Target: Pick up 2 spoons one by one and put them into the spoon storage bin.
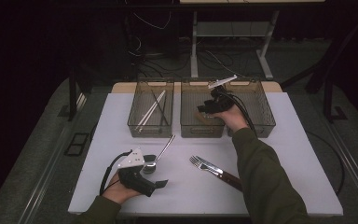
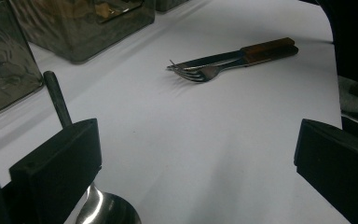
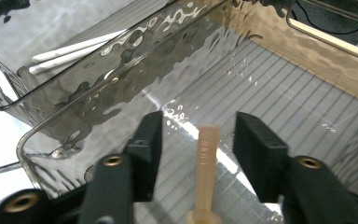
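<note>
My right gripper (image 1: pixel 207 108) hangs over the middle clear bin (image 1: pixel 202 134), fingers down. Seen along its jaws, my right gripper (image 3: pixel 198 130) is open, and a tan utensil handle (image 3: pixel 206 163) sits between the jaws without touching either, above the ribbed bin floor (image 3: pixel 284 93). My left gripper (image 1: pixel 156 173) lies low at the front left of the white table (image 1: pixel 284 154), open wide. A metal spoon (image 1: pixel 161 151) rests beside it; its bowl (image 2: pixel 107 210) shows under one jaw and its handle (image 2: pixel 56 98) runs away behind it. My left gripper (image 2: pixel 196 154) has only tabletop between the jaws.
A fork (image 1: pixel 199 162) and a wooden-handled knife (image 1: pixel 224 174) lie together right of centre, also visible as the fork (image 2: pixel 200 72) and knife (image 2: pixel 268 49). The left bin (image 1: pixel 151 83) holds white chopsticks (image 3: pixel 74 51). A right bin (image 1: pixel 263 122) stands beside the middle one.
</note>
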Available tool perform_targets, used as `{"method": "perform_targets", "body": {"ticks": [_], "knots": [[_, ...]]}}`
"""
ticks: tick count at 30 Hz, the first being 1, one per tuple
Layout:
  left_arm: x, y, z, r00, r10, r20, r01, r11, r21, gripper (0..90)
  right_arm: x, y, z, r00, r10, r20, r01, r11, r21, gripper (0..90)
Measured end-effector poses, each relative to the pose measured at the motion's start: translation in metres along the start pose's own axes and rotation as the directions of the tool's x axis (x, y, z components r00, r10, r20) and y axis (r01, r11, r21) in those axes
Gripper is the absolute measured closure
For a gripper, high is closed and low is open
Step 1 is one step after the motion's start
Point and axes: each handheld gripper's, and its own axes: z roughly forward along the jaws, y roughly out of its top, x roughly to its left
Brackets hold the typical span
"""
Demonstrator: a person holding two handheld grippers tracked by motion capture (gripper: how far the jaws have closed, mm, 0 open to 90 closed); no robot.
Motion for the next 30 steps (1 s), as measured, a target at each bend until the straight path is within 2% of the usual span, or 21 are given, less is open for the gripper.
{"method": "perform_targets", "body": {"ticks": [6,10,14,15,16,19,22,30], "knots": [[0.001,0.0,-0.001,1.0,-0.002,-0.006,0.002,1.0,0.0,0.0,0.001,0.0,-0.013,0.9997,0.024,-0.012,-0.024,1.0,-0.02,39.2],[0.001,0.0,0.0,1.0,0.001,-0.007,-0.001,1.0,0.006,0.0,0.006,0.001,-0.027,0.9999,-0.009,-0.007,0.008,0.999,-0.044,35.1],[0.0,0.0,0.0,0.9999,-0.007,-0.009,0.008,0.9999,0.009,0.0,0.012,0.002,-0.039,0.9992,-0.031,-0.026,0.029,0.997,-0.077,30.2],[0.0,0.0,0.0,0.9999,-0.008,-0.01,0.008,0.9999,0.009,0.0,0.014,0.002,-0.041,0.9993,-0.016,-0.034,0.013,0.997,-0.076,28.0],[-0.001,0.0,0.0,0.9999,-0.011,-0.009,0.011,0.9999,0.009,0.0,0.014,0.002,-0.043,0.999,-0.024,-0.037,0.021,0.996,-0.084,26.1],[-0.001,0.0,0.0,0.9998,-0.016,-0.009,0.016,0.9999,0.004,0.0,0.017,-0.001,-0.048,0.9993,-0.037,-0.01,0.036,0.994,-0.105,19.6],[-0.001,0.0,0.0,0.9998,-0.016,-0.01,0.016,0.9999,0.005,0.0,0.02,-0.004,-0.053,0.9987,-0.043,-0.027,0.04,0.992,-0.118,14.7],[-0.001,-0.001,0.0,0.9998,-0.014,-0.01,0.015,0.9998,0.016,0.0,0.026,-0.017,-0.065,0.9968,-0.073,-0.034,0.068,0.989,-0.133,11.8]]}}
